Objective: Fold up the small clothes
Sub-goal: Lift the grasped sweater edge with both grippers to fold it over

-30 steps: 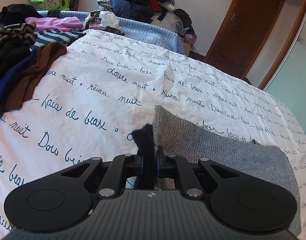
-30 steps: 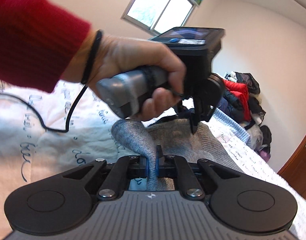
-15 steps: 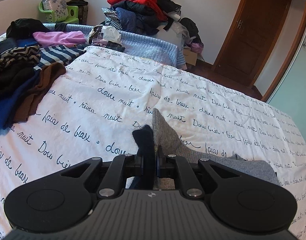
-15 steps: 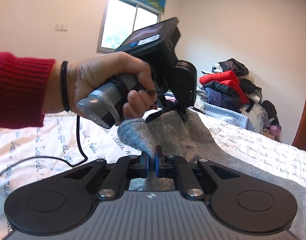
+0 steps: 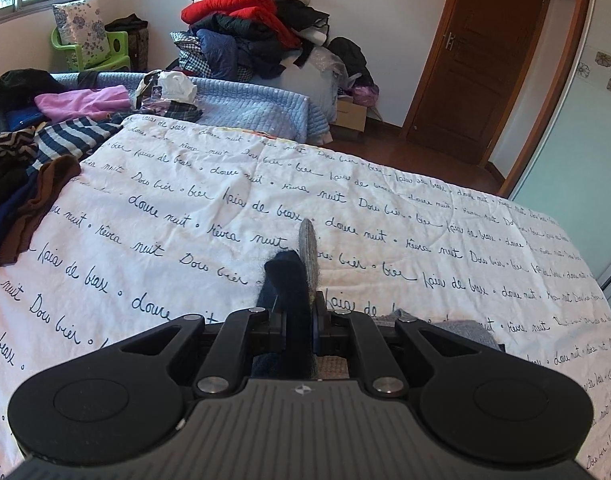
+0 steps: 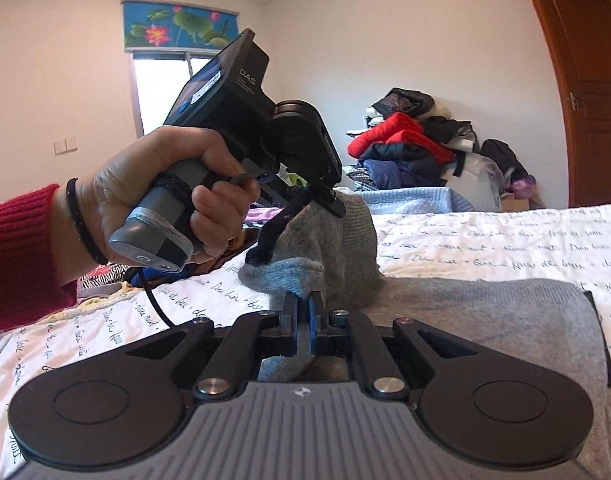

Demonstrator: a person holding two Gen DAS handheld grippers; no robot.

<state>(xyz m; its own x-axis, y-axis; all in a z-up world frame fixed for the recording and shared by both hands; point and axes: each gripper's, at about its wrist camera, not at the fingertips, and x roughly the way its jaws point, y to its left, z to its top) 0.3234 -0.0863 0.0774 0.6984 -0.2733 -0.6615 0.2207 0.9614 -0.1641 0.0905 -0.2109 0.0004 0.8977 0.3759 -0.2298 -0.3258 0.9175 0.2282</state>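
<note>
Left claw (image 5: 298, 322) pinching grey knitted garment's (image 5: 307, 246) dark-trimmed edge, right claw (image 6: 304, 312) pinching its fold, only right wrist view shows left hand (image 6: 161, 196), garment body on script-printed white bed cover (image 6: 505, 248).

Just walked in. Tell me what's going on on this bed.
A person is folding a grey sweater on the bed, with a handheld gripper in each hand. The left gripper is shut on a corner of it, where dark trim shows, and holds that corner up off the bed. The right gripper is shut on another bunched grey edge. The rest of the sweater lies flat on the bed. A pile of unfolded clothes waits at the bed's left side.
</note>
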